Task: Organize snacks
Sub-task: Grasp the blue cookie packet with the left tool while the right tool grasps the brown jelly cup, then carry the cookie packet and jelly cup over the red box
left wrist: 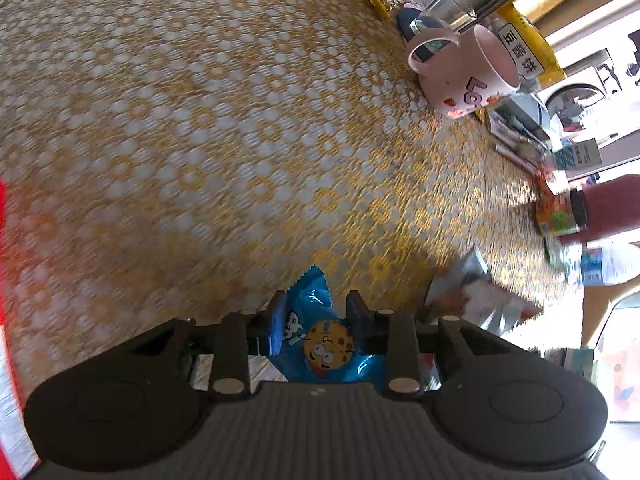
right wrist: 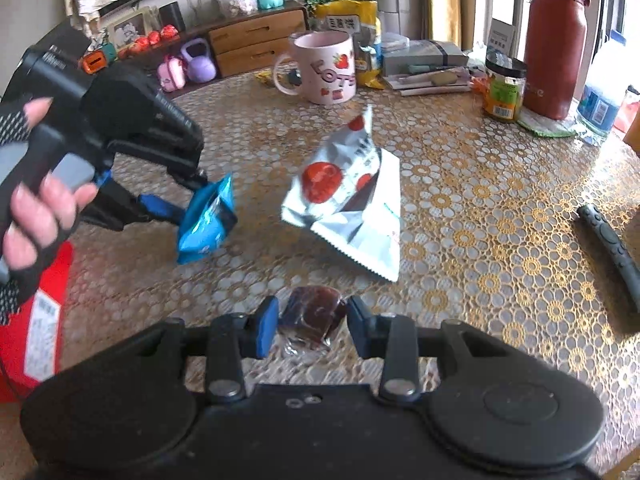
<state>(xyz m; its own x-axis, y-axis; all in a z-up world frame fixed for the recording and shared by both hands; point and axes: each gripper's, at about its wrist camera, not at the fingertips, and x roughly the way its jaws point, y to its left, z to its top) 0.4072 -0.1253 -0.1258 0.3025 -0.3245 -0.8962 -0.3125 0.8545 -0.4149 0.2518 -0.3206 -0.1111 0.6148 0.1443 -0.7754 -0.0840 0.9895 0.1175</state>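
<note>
Jaws of my left gripper (left wrist: 316,322) clamp a blue cookie packet (left wrist: 320,344), lifted off the gold-patterned table (left wrist: 200,140). Only my right wrist view shows my right gripper (right wrist: 312,326) pinching a dark clear-wrapped candy (right wrist: 314,316), near a silver strawberry pouch (right wrist: 348,196).

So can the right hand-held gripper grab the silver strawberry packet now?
Probably not yet. The right hand-held gripper is already shut on a dark candy. The path to the silver packet looks free, but the candy must go first.

Pink mug (right wrist: 325,68) on the patterned tablecloth (right wrist: 460,184), labelled jar (right wrist: 503,89) right of the mug, red flask (right wrist: 555,40) beyond the jar, dark handle (right wrist: 610,248) further right.
</note>
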